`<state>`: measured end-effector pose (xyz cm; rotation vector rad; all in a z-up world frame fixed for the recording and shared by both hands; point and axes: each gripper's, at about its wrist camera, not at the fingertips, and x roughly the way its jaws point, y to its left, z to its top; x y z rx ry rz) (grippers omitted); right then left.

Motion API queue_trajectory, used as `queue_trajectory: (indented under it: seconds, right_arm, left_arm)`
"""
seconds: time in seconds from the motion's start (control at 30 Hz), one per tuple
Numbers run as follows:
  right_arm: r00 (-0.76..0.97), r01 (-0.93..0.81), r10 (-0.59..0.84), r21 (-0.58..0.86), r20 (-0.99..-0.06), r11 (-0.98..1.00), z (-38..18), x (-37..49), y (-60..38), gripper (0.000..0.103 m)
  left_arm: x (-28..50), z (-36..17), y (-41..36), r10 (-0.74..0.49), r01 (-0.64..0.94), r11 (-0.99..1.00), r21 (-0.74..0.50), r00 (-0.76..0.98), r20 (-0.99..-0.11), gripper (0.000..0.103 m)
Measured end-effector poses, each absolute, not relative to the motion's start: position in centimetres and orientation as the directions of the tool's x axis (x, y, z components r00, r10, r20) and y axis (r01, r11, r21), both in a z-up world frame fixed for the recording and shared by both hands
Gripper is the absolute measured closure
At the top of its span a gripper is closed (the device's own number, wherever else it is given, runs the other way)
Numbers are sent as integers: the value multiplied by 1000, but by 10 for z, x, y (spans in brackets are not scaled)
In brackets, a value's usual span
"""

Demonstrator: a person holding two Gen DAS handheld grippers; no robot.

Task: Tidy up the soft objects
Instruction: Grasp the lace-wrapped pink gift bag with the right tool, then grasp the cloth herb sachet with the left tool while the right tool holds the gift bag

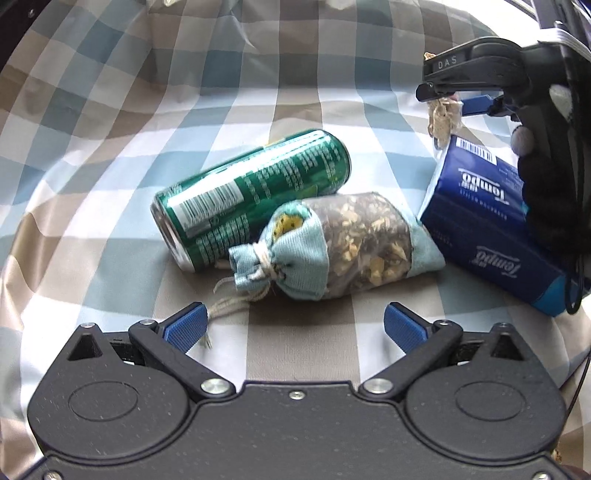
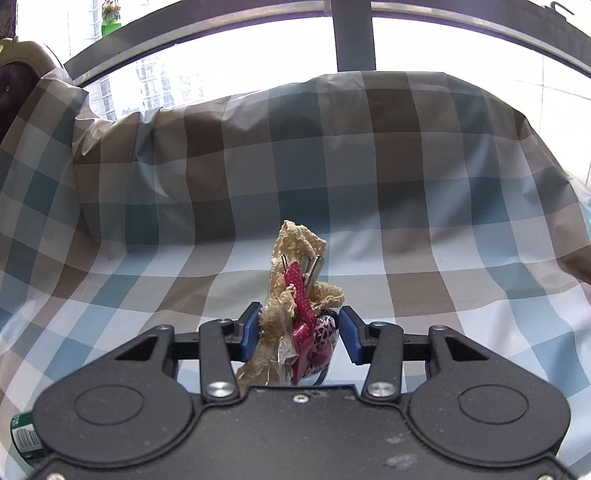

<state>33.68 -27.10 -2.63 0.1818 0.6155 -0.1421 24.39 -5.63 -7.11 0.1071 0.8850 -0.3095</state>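
Right tongs (image 2: 297, 334) clenched on clear packet of cream lace and pink ribbon hair clips (image 2: 301, 295), raised above checked tabletop cloth (image 2: 443, 258); keep grip firm, carry level. Left tongs (image 1: 295, 325) released over mesh-windowed blue sachet (image 1: 332, 243)

Checked cloth (image 2: 369, 192) in blue, brown and white, draped over seat and raised back. Behind: large window (image 2: 258, 48), dark frame, bright daylight, tall buildings (image 2: 155, 88) outside. Tiled wall (image 2: 554, 81) at right.

Green can (image 1: 255, 195) on its side on checked cloth (image 1: 184, 92), window frame (image 2: 354, 35) behind.
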Motion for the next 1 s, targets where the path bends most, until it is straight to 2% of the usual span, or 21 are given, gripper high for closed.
queue_trajectory:
  seconds: [0.23,0.4,0.53,0.63,0.73,1.0]
  right_arm:
    - [804,141,-21,156,-594,978,-34,339,-271,62]
    - [814,140,13,219,-581,966,-36,335,-280,62]
    - [817,139,22,234,-576,962,-37,334,-281,62]
    - [820,134,16,219,-572,966,-37,334,-278,62]
    - [821,132,13,212,-571,968,-37,333,-277,62]
    - [821,135,20,229,-570,964,-37,332,-280,62]
  left_arm:
    - [244,-58,-80,-188,399,907,136,670,-718,5]
    - [240,-70,-100,-167,515,780,355,718,-676,5]
    - [242,-74,-105,-196,599,683,418,701,-686,5]
    - [249,-70,-105,-238,663,638,391,653,-719,7]
    - [256,-68,-103,-294,737,609,293,553,-780,10]
    - [281,-67,-91,-368,734,677,52,399,-840,11]
